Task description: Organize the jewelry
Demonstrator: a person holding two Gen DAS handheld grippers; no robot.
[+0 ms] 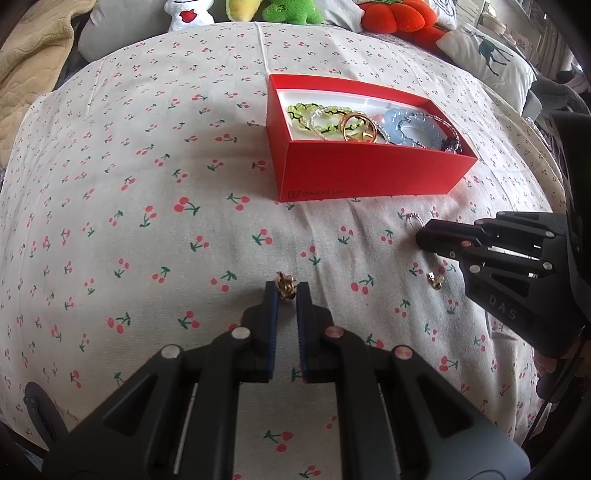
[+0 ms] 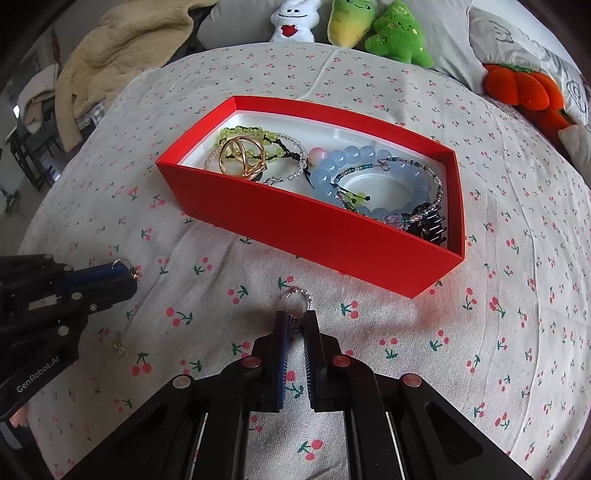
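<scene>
A bed covered in a cream sheet printed with small red cherries (image 1: 147, 155) carries everything here, with plush toys (image 2: 399, 33) lined along its far edge. On the sheet stands an open rectangular red cardboard box (image 1: 369, 177) with a white lining. Inside it lie a green beaded bracelet on black cord (image 2: 251, 134), a clear beaded bracelet (image 2: 295, 147), a pale blue bracelet of large round beads (image 2: 369, 157), a thin wire bracelet of small teal and purple beads (image 2: 432, 181), a gold ring-shaped piece (image 2: 240, 157) and a black hair clip (image 2: 432, 225), all tangled over one another.

The left claw (image 1: 287, 291), near the sheet, is nearly closed with a small gold knotted trinket (image 1: 285, 286) pinched at its tips. The right claw (image 2: 295, 319) is closed almost fully on the lower edge of a small silver beaded ring (image 2: 296, 300), which stands up from the tips just in front of the box's near wall. A tiny gold earring (image 1: 436, 280) lies loose on the sheet between the two claws, touching neither.
</scene>
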